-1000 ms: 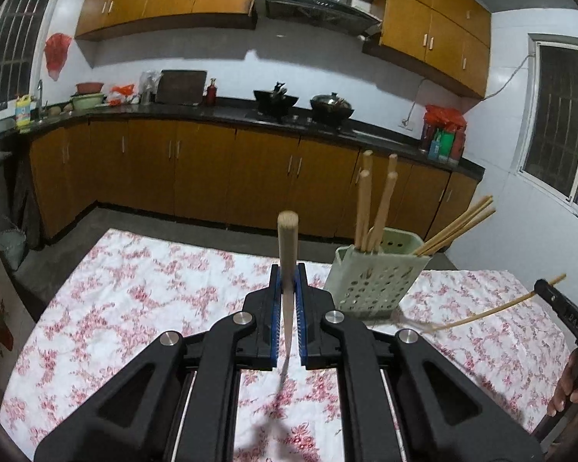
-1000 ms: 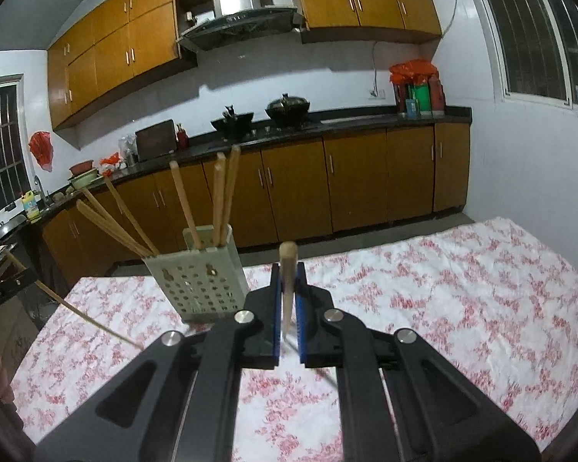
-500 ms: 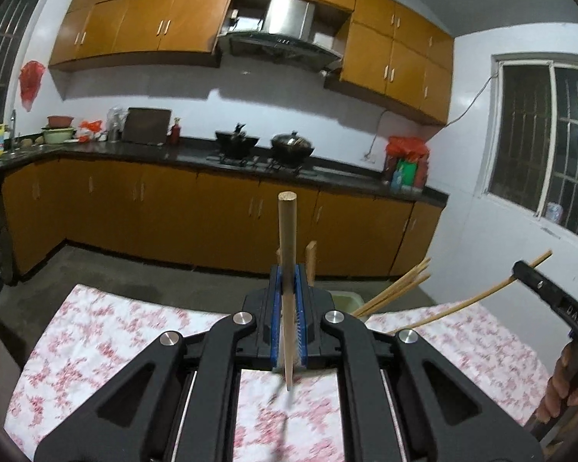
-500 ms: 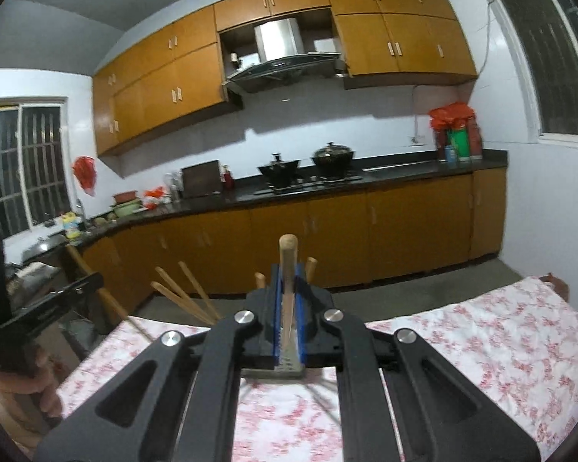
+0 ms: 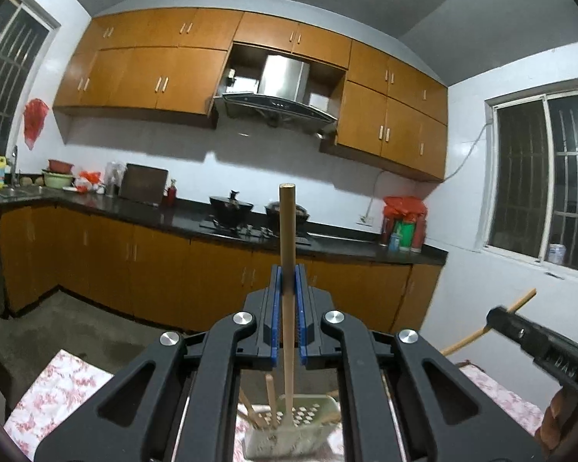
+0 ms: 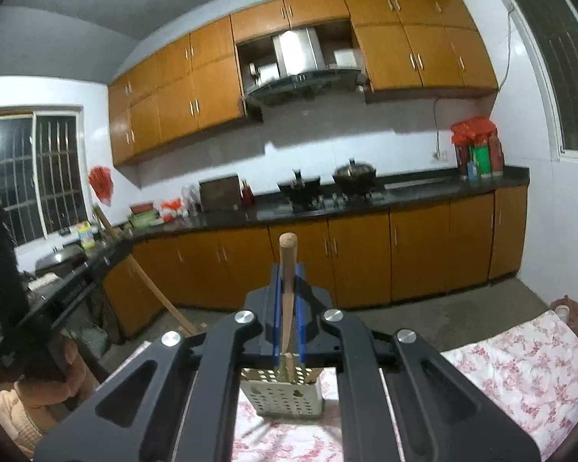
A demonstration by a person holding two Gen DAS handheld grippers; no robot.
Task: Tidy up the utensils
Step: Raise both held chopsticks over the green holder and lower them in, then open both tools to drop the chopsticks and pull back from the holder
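Observation:
My left gripper (image 5: pixel 288 271) is shut on a round wooden stick (image 5: pixel 287 223) that stands upright between the blue pads. Its lower end hangs over the pale green perforated utensil holder (image 5: pixel 314 419), which holds several wooden sticks. My right gripper (image 6: pixel 288 271) is shut on a second wooden stick (image 6: pixel 288 250), also upright, with its lower end just above the same holder (image 6: pixel 285 396). The left wrist view shows the right gripper (image 5: pixel 528 337) at the right edge. The right wrist view shows the left gripper (image 6: pixel 54 300) at the left, with a hand (image 6: pixel 38 389) below it.
The holder stands on a table with a red floral cloth (image 6: pixel 520 365). Beyond the table is bare floor, then brown cabinets under a dark counter (image 5: pixel 173 215) with a stove and two pots (image 5: pixel 231 204). Barred windows (image 5: pixel 539 184) sit on the side walls.
Both grippers have risen with their sticks and tipped up towards level. The holder has dropped from the middle of each view to the bottom, under the jaws.

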